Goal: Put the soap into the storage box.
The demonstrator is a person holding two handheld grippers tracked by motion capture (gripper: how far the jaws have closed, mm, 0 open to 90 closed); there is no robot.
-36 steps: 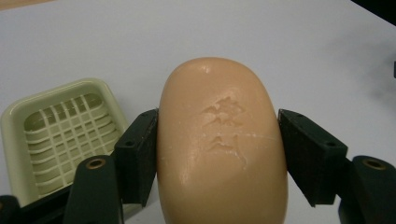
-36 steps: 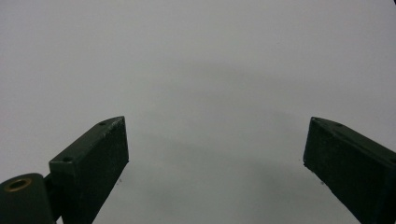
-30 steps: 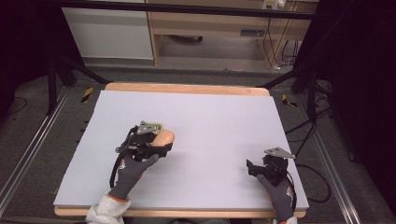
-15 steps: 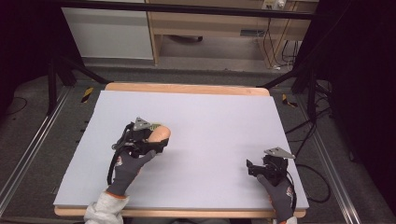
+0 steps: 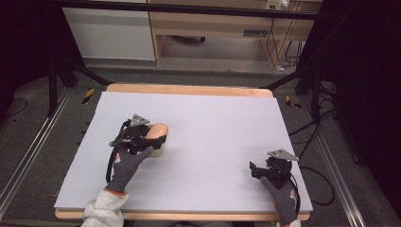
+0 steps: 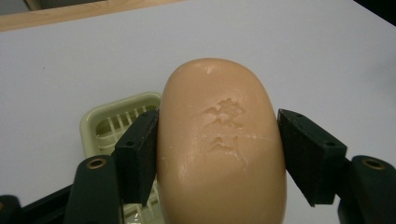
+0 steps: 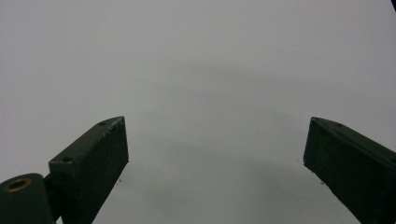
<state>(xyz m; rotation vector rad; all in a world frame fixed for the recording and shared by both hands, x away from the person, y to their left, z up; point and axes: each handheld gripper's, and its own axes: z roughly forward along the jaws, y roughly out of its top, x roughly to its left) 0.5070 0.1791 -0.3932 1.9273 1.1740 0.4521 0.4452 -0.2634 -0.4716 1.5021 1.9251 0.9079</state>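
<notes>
A peach-coloured bar of soap (image 6: 222, 140) with a stamped mark on top sits between the jaws of my left gripper (image 6: 218, 154), which is shut on its two sides. Under it and to the left, a pale green slotted soap dish (image 6: 109, 122) rests on the white table; the soap hides most of it. In the high view, the left gripper (image 5: 158, 136) holds the soap (image 5: 157, 129) just over the dish (image 5: 159, 152), left of the table's middle. My right gripper (image 5: 255, 169) rests near the front right corner, and its jaws (image 7: 215, 158) stand open with nothing between them.
The white table top (image 5: 217, 118) has a wooden rim at its far edge (image 5: 189, 89). Beyond it stand a cabinet (image 5: 108, 33) and a wooden shelf (image 5: 213, 23). Dark stand legs and cables lie on the floor at both sides.
My left gripper has carried the soap slightly left and away from the front edge. The right gripper has stayed still.
</notes>
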